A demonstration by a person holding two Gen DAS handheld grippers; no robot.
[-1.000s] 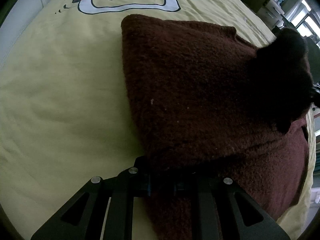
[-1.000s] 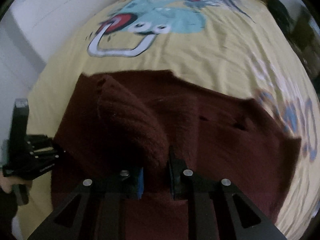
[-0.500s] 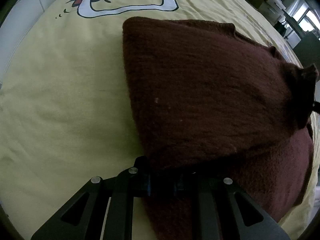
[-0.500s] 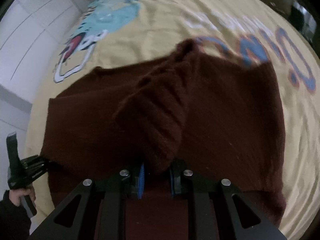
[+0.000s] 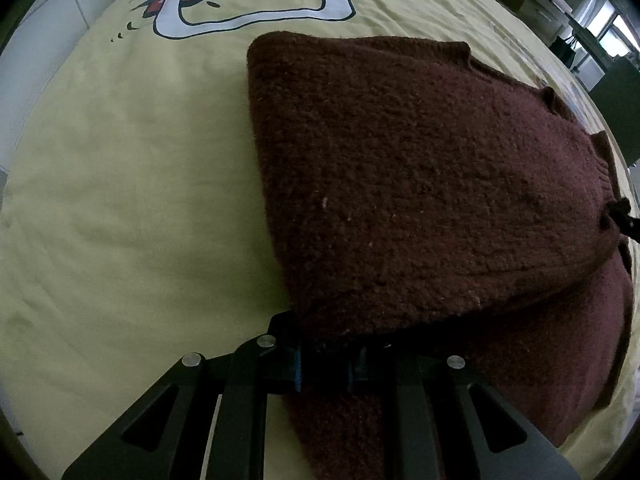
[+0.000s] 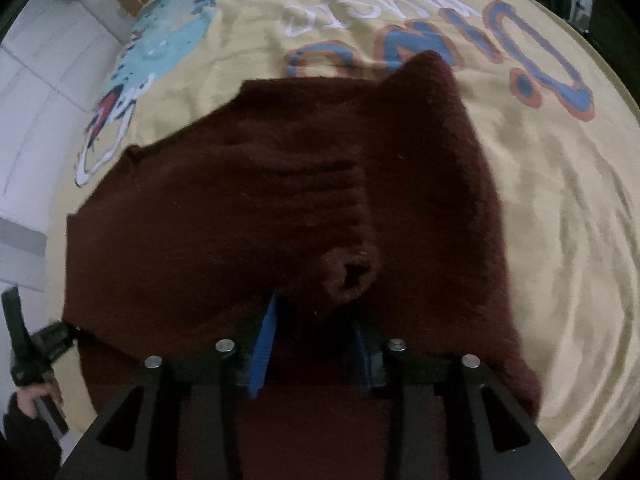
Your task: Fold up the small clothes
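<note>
A dark maroon knit sweater (image 5: 420, 184) lies on the yellow printed bedsheet (image 5: 120, 200), folded over itself. My left gripper (image 5: 323, 364) is shut on the sweater's near folded corner. In the right wrist view the sweater (image 6: 200, 220) spreads out with a ribbed sleeve cuff (image 6: 352, 276) lying just ahead of my right gripper (image 6: 310, 344), whose jaws stand apart, with the cuff loose between the tips. The left gripper (image 6: 48, 344) shows at the far left, on the sweater's edge.
The bedsheet carries a cartoon print (image 5: 248, 0) and big lettering (image 6: 520, 60). A white wall (image 6: 32, 100) runs along the bed's left side. Furniture and windows (image 5: 580, 20) stand beyond the far right of the bed.
My right gripper carried the sleeve across the sweater, then opened and let the cuff go. The left gripper has kept its grip and barely moved.
</note>
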